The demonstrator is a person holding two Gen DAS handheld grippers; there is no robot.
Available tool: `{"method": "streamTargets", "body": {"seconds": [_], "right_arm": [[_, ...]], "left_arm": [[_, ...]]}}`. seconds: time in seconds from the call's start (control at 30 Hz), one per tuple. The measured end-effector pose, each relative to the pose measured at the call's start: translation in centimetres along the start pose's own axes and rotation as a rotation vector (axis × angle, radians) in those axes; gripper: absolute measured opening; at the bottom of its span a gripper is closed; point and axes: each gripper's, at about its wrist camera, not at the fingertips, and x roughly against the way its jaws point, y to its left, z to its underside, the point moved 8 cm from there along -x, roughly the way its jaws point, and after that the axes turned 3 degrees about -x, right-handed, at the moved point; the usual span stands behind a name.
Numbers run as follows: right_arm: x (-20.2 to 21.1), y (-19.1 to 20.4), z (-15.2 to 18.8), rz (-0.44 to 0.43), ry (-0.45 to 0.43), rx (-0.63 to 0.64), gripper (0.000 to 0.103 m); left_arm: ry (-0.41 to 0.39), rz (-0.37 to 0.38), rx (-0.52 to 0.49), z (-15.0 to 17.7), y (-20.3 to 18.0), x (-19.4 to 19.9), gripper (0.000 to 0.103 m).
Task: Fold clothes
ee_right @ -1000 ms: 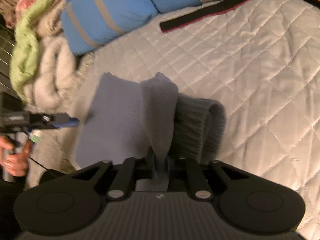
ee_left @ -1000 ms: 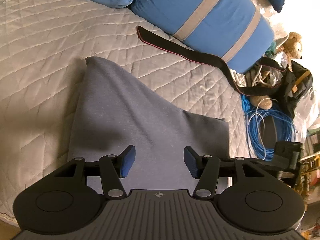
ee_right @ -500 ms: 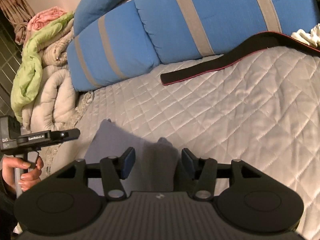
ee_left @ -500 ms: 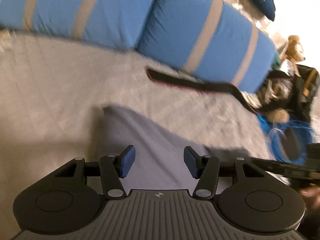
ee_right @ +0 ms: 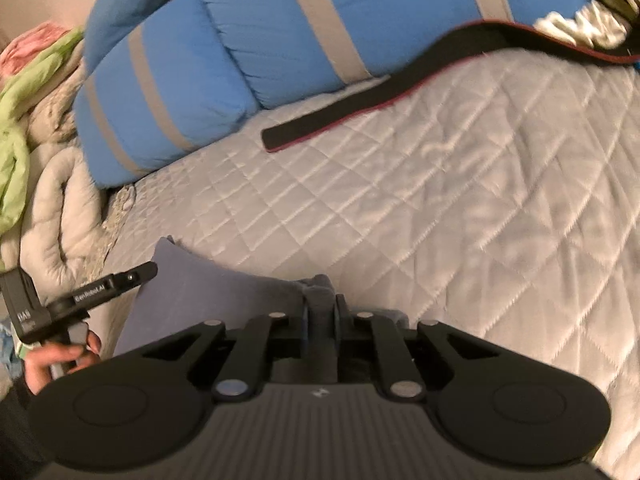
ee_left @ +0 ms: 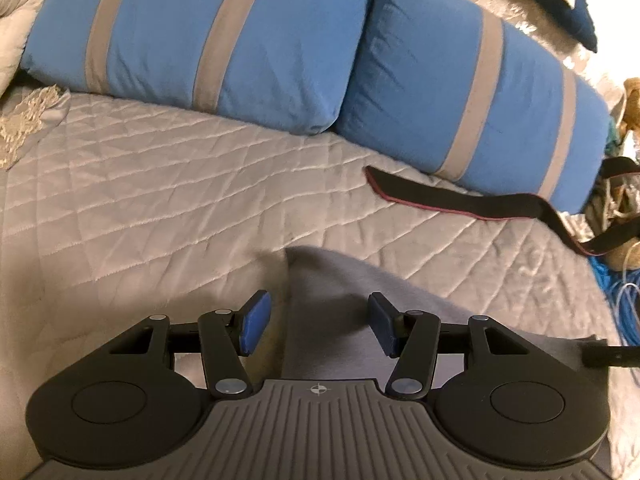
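Observation:
A grey-blue garment (ee_left: 344,272) lies flat on the quilted bed cover (ee_left: 160,184). My left gripper (ee_left: 316,300) hovers open over the garment's far left corner; one blue pad is over the quilt, the other over the cloth, and nothing is between them. In the right wrist view the same garment (ee_right: 208,292) has a bunched ridge. My right gripper (ee_right: 320,304) has its jaws closing on that ridge, and the cloth is pinched between the pads. A hand (ee_right: 60,360) holds the left gripper (ee_right: 100,288) at the garment's left edge.
Two blue pillows with grey stripes (ee_left: 208,40) line the far side of the bed. A black strap with a red edge (ee_left: 460,200) lies in front of them. Coiled blue cable (ee_left: 616,292) hangs off the right. Piled blankets (ee_right: 40,160) sit at the left.
My right gripper let go of the cloth, opened, then shut on a bunched ridge of the garment. The left gripper swung toward the garment's left corner and sank lower.

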Motion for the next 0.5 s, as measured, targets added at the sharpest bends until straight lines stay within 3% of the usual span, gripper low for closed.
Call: {"method": "streamTargets", "body": {"seconds": [0.1,0.3,0.5], "right_arm": [[-0.2,-0.3,0.0,0.006,0.001,-0.014,0.013],[0.2,-0.7,-0.2,0.088,-0.049,0.028,0.056],[1.0,-0.3,-0.6,0.171,-0.103,0.120,0.065]], "left_arm": [[-0.006,-0.003,0.004,0.4,0.4,-0.6,0.052],[0.010,-0.041,-0.075,0.5,0.3,-1.2,0.054],[-0.006,-0.038,-0.068,0.1,0.7,-1.5,0.053]]}}
